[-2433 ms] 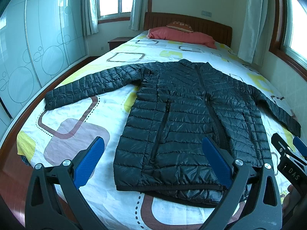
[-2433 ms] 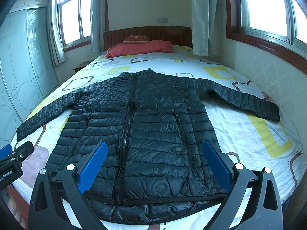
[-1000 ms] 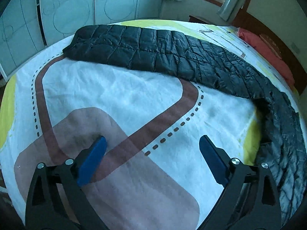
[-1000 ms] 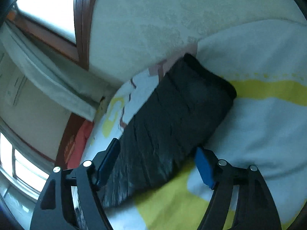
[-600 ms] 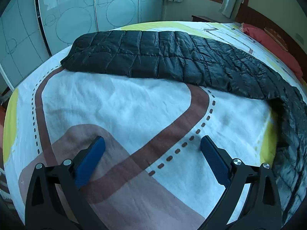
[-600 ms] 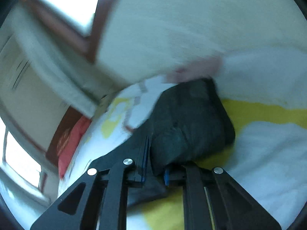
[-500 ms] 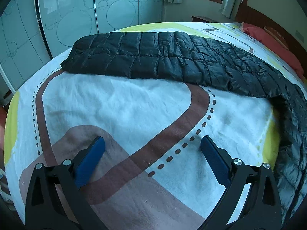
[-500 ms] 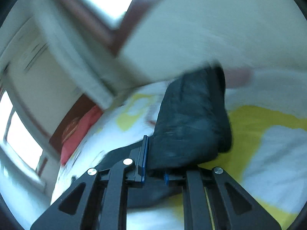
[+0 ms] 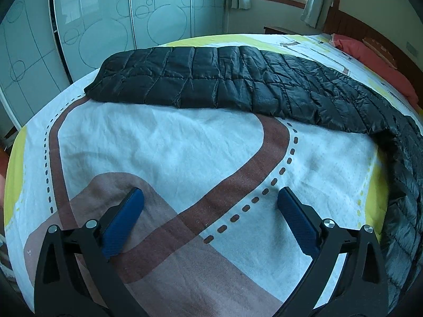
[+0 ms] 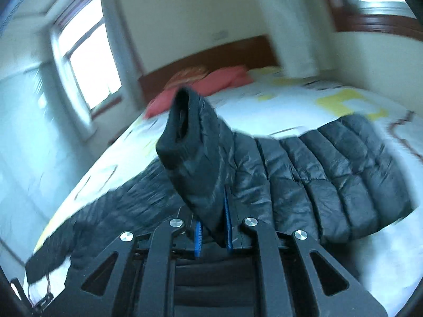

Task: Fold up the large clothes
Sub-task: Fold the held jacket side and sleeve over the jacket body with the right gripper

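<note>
Bed (image 9: 185,142) fills both views: white woven cover, slightly wrinkled, printed with rounded brown bands, dashed lines and yellow blocks. Wood headboard (image 10: 211,55) and red pillows (image 10: 211,82) at the far end. Frosted sliding wardrobe doors (image 9: 105,26) with circle outlines stand beside the bed.

Black quilted puffer jacket (image 10: 317,179) lies on the cover, shiny shell, stitched into rectangular baffles. One sleeve (image 9: 211,79) lies flat and straight across the sheet, cuff end toward the wardrobe, body off to the right edge of the left wrist view.

Right gripper (image 10: 212,235): blue pads clamped on the other sleeve (image 10: 198,163) near its cuff, lifted off the bed, open cuff mouth facing up and left. View is motion-blurred.

Left gripper (image 9: 208,211): blue ribbed pads wide apart, nothing between them, over bare sheet, well short of the flat sleeve.
</note>
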The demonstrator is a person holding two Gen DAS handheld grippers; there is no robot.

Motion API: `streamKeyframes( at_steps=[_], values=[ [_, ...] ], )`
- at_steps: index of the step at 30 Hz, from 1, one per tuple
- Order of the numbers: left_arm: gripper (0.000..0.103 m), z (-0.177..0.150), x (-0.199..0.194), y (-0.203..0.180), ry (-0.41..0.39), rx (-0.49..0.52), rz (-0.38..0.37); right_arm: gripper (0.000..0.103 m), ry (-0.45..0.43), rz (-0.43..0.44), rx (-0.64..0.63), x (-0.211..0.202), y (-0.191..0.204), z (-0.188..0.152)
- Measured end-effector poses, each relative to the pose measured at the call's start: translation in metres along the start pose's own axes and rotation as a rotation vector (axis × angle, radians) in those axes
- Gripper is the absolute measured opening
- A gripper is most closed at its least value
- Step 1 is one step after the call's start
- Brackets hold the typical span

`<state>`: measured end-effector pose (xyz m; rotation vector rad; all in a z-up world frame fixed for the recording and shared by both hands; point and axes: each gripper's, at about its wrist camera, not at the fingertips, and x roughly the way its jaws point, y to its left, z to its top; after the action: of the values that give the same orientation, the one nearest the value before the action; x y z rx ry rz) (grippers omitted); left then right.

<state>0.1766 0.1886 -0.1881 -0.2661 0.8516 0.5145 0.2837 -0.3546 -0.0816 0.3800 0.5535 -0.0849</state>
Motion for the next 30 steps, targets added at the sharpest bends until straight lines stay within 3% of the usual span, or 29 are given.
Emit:
streamKeyframes(
  at_steps=[6,12,20,25,30],
  values=[
    [0.101,-0.001,0.000,0.002,-0.009,-0.003,-0.003,0.013,0.108,0.057,-0.123,0.051,0.084,-0.023],
    [0.101,-0.002,-0.001,0.002,-0.014,-0.003,-0.003,0.013,0.197,0.051,-0.208,0.082,0.131,-0.051],
    [0.101,-0.002,-0.001,0.003,-0.017,-0.003,-0.002,0.013,0.300,0.140,-0.239,0.106,0.164,-0.072],
    [0.101,-0.002,-0.001,0.003,-0.017,-0.003,-0.002,0.018,0.378,0.139,-0.273,0.121,0.170,-0.085],
    [0.101,-0.002,-0.001,0.003,-0.018,-0.003,-0.002,0.023,0.395,0.161,-0.348,0.111,0.180,-0.084]
  ],
)
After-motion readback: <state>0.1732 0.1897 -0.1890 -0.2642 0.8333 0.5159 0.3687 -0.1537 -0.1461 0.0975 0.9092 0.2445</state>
